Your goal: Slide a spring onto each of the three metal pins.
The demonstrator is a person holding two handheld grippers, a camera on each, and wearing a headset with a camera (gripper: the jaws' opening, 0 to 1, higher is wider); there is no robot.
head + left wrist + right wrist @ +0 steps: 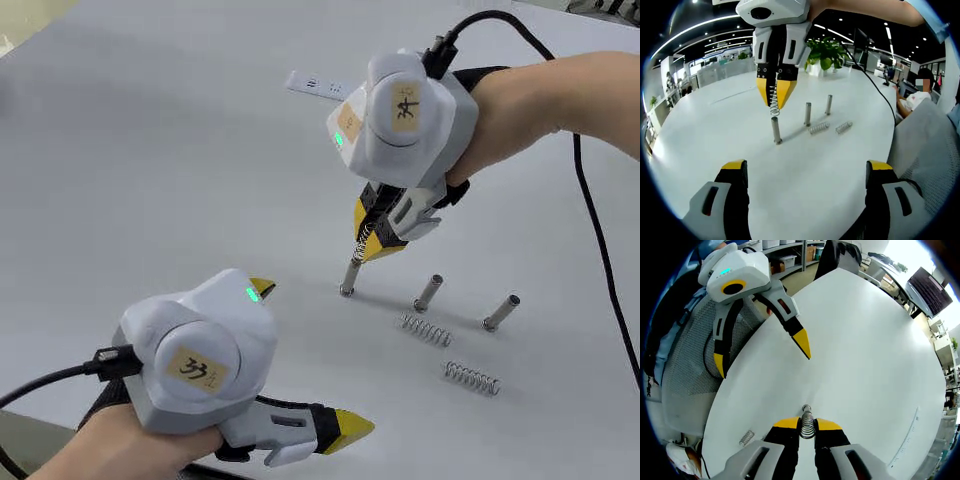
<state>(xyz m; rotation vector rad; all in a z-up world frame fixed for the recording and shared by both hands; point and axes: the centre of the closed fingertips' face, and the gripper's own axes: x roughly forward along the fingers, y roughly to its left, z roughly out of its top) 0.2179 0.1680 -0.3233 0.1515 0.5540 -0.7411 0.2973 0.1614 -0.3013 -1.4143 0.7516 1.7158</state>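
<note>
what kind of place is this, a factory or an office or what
Most likely an open-plan office or lab, not a factory floor: a big white table, a potted plant at its far edge, a mesh chair beside it, and a monitor further off.

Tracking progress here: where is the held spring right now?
Head view: the spring is pinched in the right gripper, hanging just above the leftmost pin.

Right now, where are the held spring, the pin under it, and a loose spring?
held spring [774,107]: left gripper view, lower coils.
pin [776,131]: left gripper view, shaft middle.
loose spring [471,377]: head view, middle coils.
</note>
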